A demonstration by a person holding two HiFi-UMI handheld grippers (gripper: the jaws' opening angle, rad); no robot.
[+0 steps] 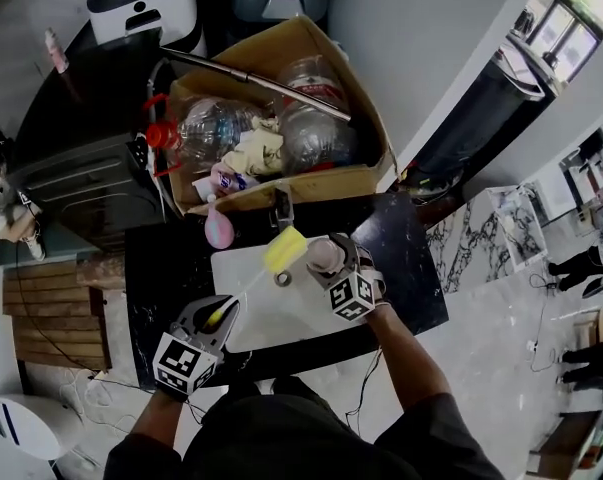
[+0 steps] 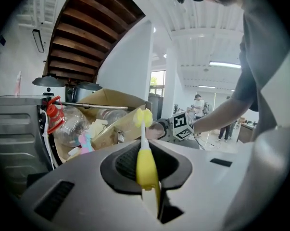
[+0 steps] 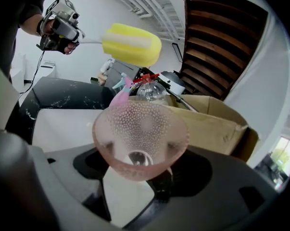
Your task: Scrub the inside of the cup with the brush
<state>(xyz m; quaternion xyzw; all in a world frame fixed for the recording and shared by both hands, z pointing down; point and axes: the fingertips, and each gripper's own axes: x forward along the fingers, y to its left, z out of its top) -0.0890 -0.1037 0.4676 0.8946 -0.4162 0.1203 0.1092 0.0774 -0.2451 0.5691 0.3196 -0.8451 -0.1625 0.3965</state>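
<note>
left gripper [image 1: 219,315] clamped on brush [image 1: 282,250] handle; right gripper [image 1: 329,266] pinching pink cup [image 1: 324,255]; sponge head outside cup mouth, over white board's [image 1: 281,323] far edge

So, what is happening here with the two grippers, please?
A person holds a gripper in each hand. The left gripper is shut on a yellow brush, and the right gripper is shut on a pink cup. The sponge head hangs near the cup's mouth, not inside it.

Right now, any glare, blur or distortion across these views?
Head view: dim, window corner blown out. Left gripper view: fisheye, black corners, brush handle sharp. Right gripper view: same fisheye, cup slightly soft up close.
</note>
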